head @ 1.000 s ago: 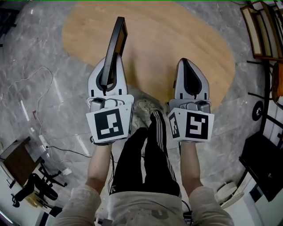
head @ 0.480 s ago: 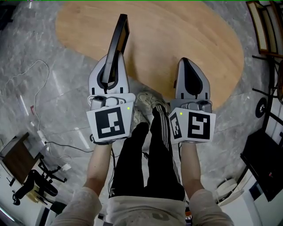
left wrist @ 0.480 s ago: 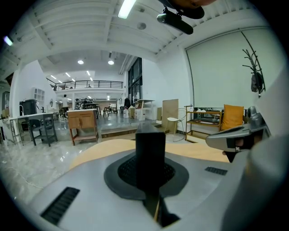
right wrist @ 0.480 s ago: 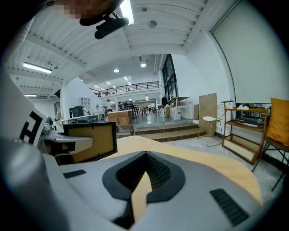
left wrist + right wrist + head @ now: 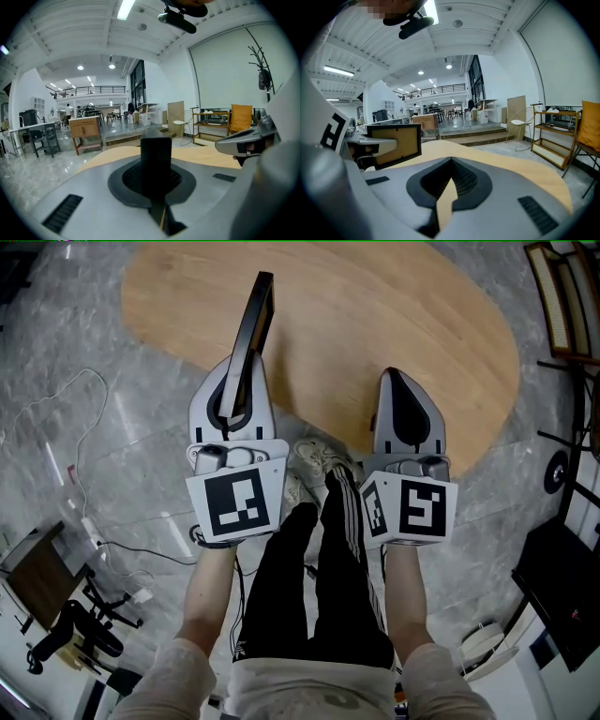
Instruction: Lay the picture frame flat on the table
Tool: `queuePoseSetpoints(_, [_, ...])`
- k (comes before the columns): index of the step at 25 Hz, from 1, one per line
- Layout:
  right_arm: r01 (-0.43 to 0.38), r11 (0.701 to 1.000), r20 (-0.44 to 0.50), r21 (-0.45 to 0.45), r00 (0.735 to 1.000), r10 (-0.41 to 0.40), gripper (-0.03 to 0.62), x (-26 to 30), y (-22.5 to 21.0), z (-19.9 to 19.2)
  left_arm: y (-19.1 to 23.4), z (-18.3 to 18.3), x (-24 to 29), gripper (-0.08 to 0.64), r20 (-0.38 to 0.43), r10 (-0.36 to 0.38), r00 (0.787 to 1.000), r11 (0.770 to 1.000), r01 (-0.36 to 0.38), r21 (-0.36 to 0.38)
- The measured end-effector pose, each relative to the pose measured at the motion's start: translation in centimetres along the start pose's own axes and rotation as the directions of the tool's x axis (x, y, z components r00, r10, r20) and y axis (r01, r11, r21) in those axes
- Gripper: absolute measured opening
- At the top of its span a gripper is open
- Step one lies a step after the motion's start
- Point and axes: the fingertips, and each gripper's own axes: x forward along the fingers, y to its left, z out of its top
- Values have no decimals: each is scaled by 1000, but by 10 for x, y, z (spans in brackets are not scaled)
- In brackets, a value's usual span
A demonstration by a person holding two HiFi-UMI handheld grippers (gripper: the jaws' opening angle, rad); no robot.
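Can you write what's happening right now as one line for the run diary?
left gripper: shut on picture frame | frame: upright on edge, over table, not flat yet | right gripper: shut, empty

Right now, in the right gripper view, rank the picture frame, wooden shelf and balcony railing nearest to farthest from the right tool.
1. Picture frame: close, left.
2. Wooden shelf: right, across the floor.
3. Balcony railing: far back, centre.

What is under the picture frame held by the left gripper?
The wooden table is under the picture frame, held on edge by the left gripper. That gripper covers the frame's lower end, so whether it touches the table cannot be seen.
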Motion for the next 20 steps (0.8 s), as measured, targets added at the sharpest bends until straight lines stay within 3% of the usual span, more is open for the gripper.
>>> queuePoseSetpoints(3, [8,1000,-4,3,1000,-8,6,2,0,0,3,3,4,18,2,-3,1000,998,3,56])
queuePoseSetpoints(6, [10,1000,-9,-9,1000,-10,6,3,-1,1,-1,5,11,18,-6,-20,1000,986,21,166])
queuePoseSetpoints(11, [-2,999,-16,-42,1000,1,6,7,-4,5,-20,0,32,18,-55,-57,997,926,74,371])
queuePoseSetpoints(15, [0,999,-24,-49,1000,-1,6,11,-11,3,-40,-8,53,18,-79,-99,992,840,126,528])
queuePoseSetpoints(20, [15,999,-40,-49,999,-17,6,16,-15,-6,-53,-29,77,18,-118,-133,984,702,178,690])
